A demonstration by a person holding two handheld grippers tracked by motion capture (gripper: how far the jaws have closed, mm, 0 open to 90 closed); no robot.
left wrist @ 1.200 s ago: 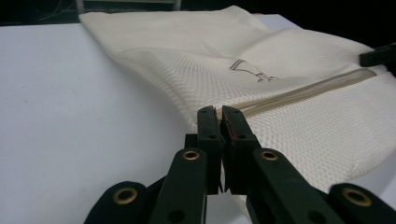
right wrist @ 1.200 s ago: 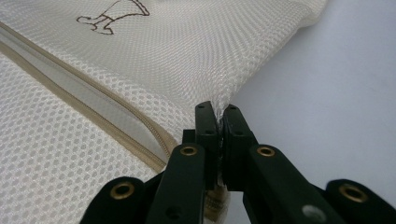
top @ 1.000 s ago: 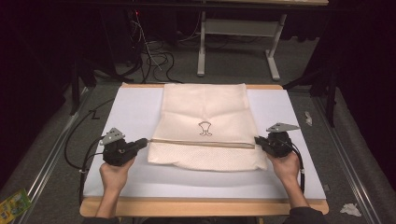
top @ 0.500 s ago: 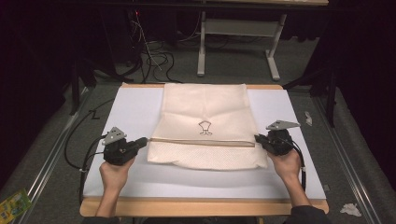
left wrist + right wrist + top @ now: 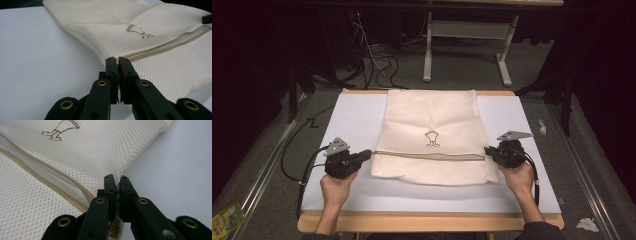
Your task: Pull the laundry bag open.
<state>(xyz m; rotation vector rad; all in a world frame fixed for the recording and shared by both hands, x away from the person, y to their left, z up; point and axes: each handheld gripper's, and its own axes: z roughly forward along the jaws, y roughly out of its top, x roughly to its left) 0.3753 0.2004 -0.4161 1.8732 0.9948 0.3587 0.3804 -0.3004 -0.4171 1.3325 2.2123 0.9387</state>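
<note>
While nothing has shifted, left gripper point(image 5: 117, 60) and right gripper point(image 5: 117, 178) clamped on mesh bag point(image 5: 432, 125) edges.

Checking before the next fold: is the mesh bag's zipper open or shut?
Shut, as far as visible: the zipper runs as one tight tan line across the mesh bag, no gap showing.

- The small dark print point(image 5: 431, 139) on the mesh laundry bag point(image 5: 432, 115) is too small in the high view to make out.
- The right gripper point(image 5: 117, 180) hides the bag's zip end point(image 5: 85, 195).
- The green packet point(image 5: 226, 219), left of the table point(image 5: 362, 107), is cut off by the frame.
</note>
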